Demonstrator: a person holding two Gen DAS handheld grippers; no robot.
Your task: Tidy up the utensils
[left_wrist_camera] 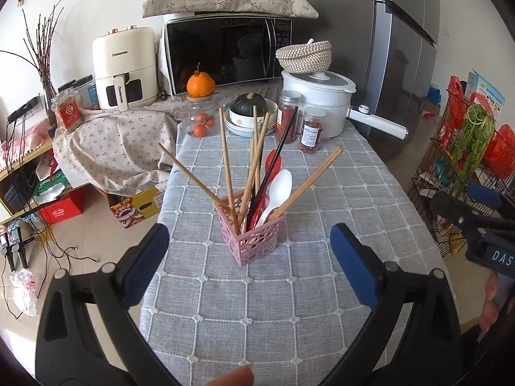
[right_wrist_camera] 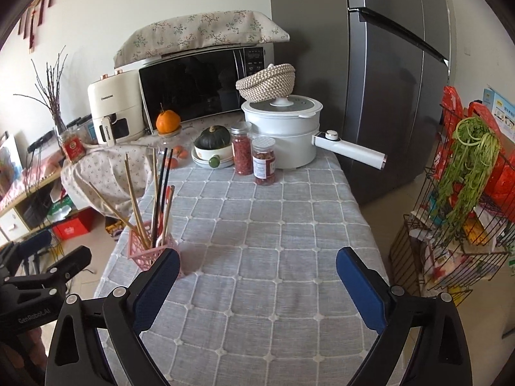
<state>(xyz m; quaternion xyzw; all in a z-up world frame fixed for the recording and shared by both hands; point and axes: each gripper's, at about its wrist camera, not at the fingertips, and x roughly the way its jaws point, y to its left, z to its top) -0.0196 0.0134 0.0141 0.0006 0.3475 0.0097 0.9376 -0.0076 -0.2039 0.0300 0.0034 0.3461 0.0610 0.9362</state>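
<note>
A pink perforated utensil holder (left_wrist_camera: pixel 249 241) stands upright on the grey checked tablecloth (left_wrist_camera: pixel 289 289). It holds several wooden chopsticks (left_wrist_camera: pixel 227 160), a black chopstick (left_wrist_camera: pixel 280 154), a white plastic spoon (left_wrist_camera: pixel 276 193) and a red spoon (left_wrist_camera: pixel 273 162). My left gripper (left_wrist_camera: pixel 249 254) is open, hanging above the cloth just in front of the holder with nothing between its fingers. In the right wrist view the holder (right_wrist_camera: pixel 148 254) sits at the left, partly behind my left finger. My right gripper (right_wrist_camera: pixel 257 276) is open over bare cloth to the right of the holder. Its body (left_wrist_camera: pixel 476 222) shows at the left view's right edge.
At the table's far end stand a white electric pot (right_wrist_camera: pixel 283 132) with a long handle, two jars (right_wrist_camera: pixel 254 157) of red contents, a bowl with a green squash (left_wrist_camera: pixel 252 106) and a microwave (left_wrist_camera: pixel 225 54). A wire rack (right_wrist_camera: pixel 457 212) with greens stands right of the table; a grey fridge (right_wrist_camera: pixel 386 80) is behind.
</note>
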